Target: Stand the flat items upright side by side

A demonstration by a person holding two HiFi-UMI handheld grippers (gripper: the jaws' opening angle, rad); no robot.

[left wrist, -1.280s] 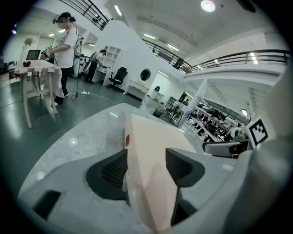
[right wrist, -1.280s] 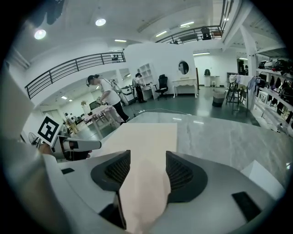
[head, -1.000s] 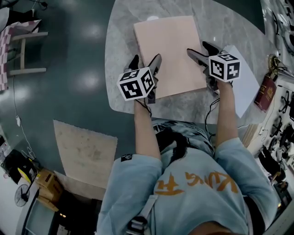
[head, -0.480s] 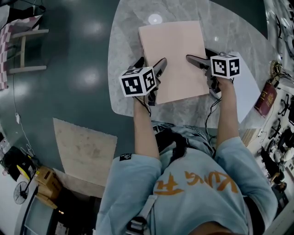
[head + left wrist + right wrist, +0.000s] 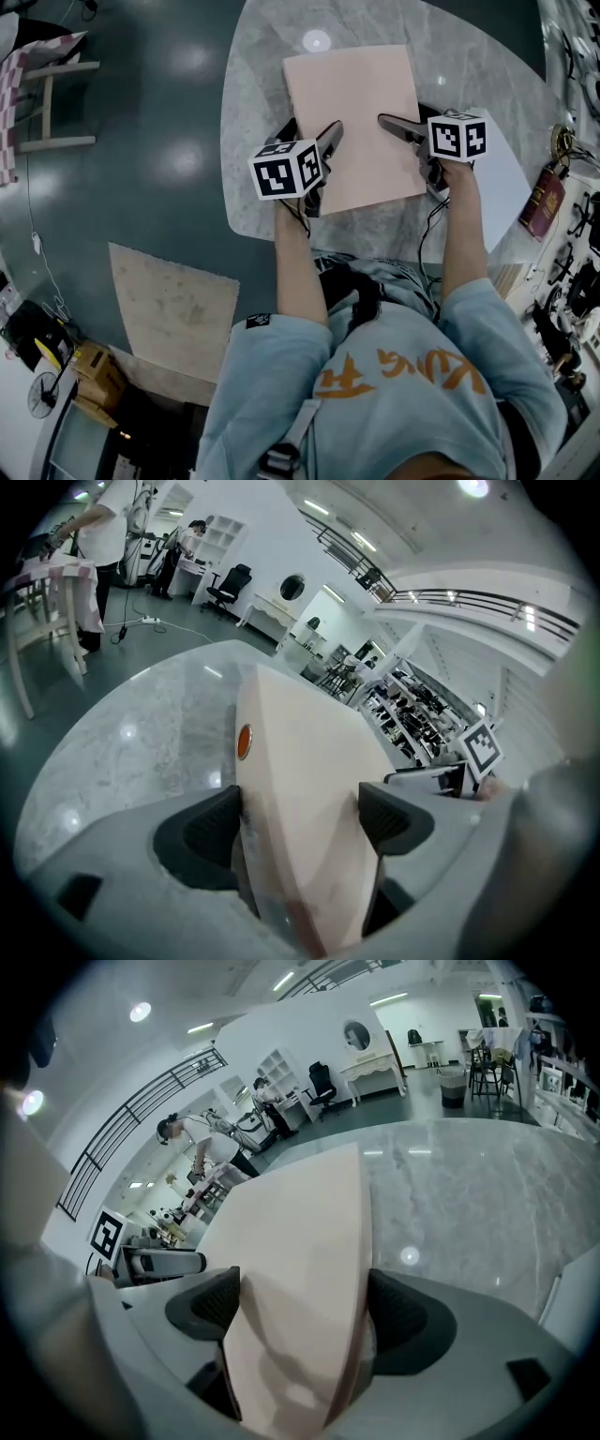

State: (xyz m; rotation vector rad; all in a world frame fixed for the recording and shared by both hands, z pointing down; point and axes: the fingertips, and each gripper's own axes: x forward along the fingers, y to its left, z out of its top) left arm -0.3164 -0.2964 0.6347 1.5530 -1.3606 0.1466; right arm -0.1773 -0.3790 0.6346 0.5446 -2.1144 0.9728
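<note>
A large pale pink flat item (image 5: pixel 356 122) lies over the round marble table (image 5: pixel 253 141), its near edge towards me. My left gripper (image 5: pixel 307 142) holds its near left corner, and in the left gripper view the pink item (image 5: pixel 300 789) fills the gap with both pads against it. My right gripper (image 5: pixel 412 120) is at the item's near right edge. Its jaws have just been opening and stand wide, with the pink item (image 5: pixel 300 1279) still between them. A white flat sheet (image 5: pixel 502 178) lies on the table under the right hand.
A dark red booklet (image 5: pixel 542 202) sits at the table's right rim beside cluttered shelves. On the floor are a pale board (image 5: pixel 173 309) to the lower left and a stool (image 5: pixel 52 103) at the far left. People stand in the room beyond the table.
The pink item and both grippers have shifted a little up and to the right in the head view and sunk towards the table. The right jaws look spread wider.
</note>
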